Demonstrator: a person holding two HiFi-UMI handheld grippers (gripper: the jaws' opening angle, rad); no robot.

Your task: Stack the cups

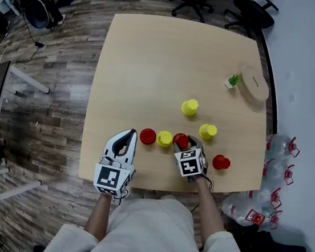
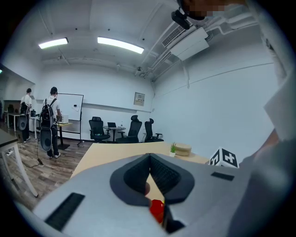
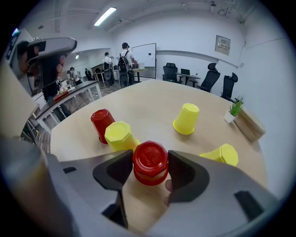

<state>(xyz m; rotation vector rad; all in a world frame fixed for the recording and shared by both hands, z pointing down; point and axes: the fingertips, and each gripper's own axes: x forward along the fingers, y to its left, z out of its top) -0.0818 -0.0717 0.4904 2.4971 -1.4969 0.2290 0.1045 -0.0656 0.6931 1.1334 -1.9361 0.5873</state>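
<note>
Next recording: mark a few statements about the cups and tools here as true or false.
1. An upside-down red plastic cup sits between the right tool's jaws. True.
2. The left tool holds a yellow cup. False: its jaws are together, empty.
3. The cups are already stacked. False: yellow plastic cups and red ones sit singly on the light wooden table.
4. A small potted plant stands beside a round wooden box. True.

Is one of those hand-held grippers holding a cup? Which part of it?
Yes. The right hand-held gripper pinches the upside-down red cup by its two sides. The left hand-held gripper is shut and holds nothing.
</note>
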